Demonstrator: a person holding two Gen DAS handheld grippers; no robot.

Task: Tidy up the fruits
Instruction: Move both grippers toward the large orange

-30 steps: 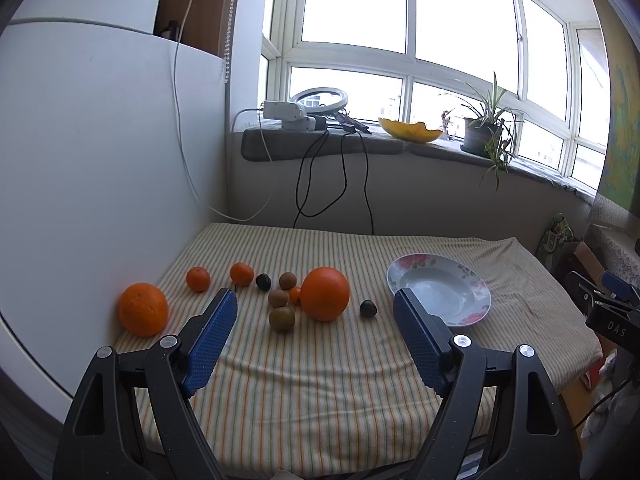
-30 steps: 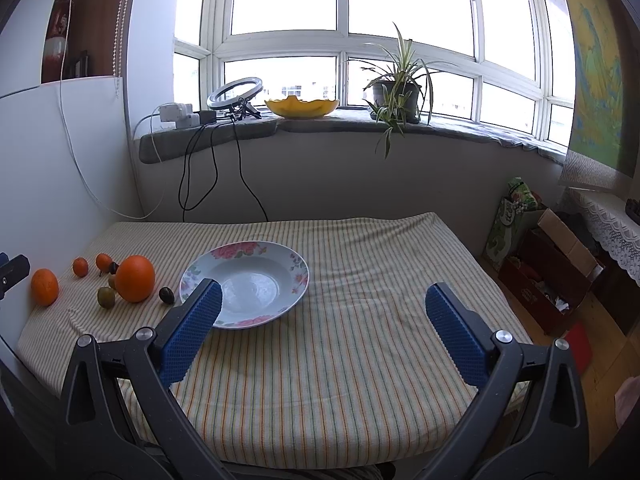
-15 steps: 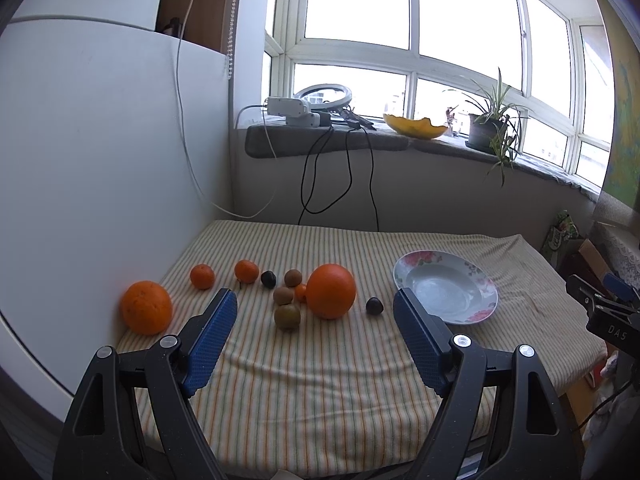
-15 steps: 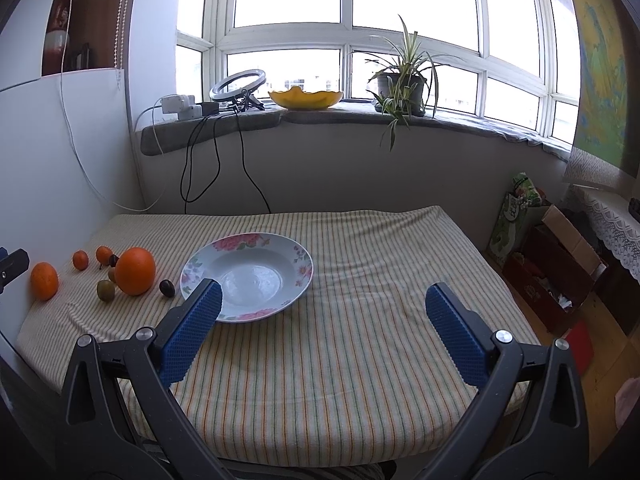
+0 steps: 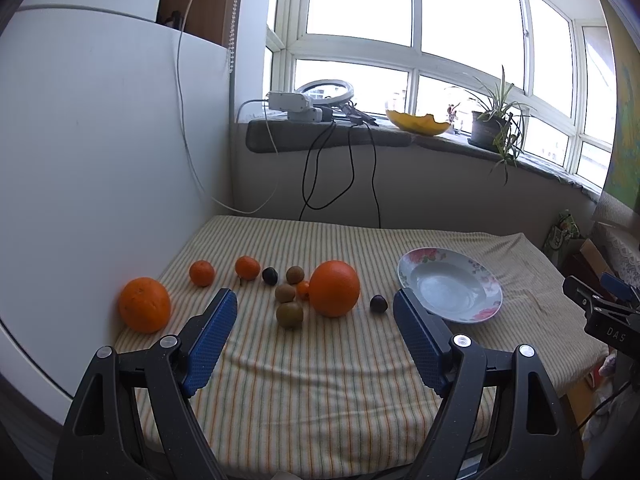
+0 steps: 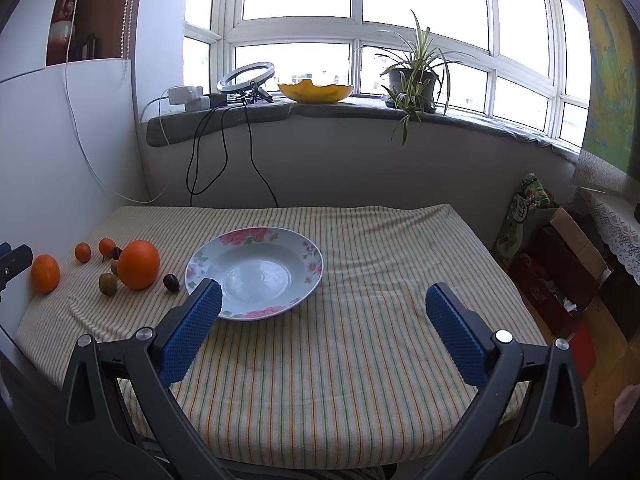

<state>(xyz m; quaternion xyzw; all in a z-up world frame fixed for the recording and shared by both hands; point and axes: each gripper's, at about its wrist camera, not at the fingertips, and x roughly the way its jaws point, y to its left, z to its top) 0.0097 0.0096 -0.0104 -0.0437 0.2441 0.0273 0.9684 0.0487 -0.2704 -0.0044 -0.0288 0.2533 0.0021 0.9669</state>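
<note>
Fruits (image 5: 334, 288) lie beyond the left gripper's (image 5: 314, 312) spread, empty jaws; right gripper (image 6: 320, 304) likewise agape.

This is a lived-in room of a home. A wide bay window (image 6: 360, 40) curves behind a grey stone sill (image 6: 400, 114) holding a potted spider plant (image 6: 414, 76), a yellow bowl (image 6: 316, 91) and a ring light (image 6: 246, 78). A striped cloth covers the tabletop (image 6: 360, 340). Open cardboard boxes (image 6: 560, 264) sit on the wooden floor beside its right edge.
</note>
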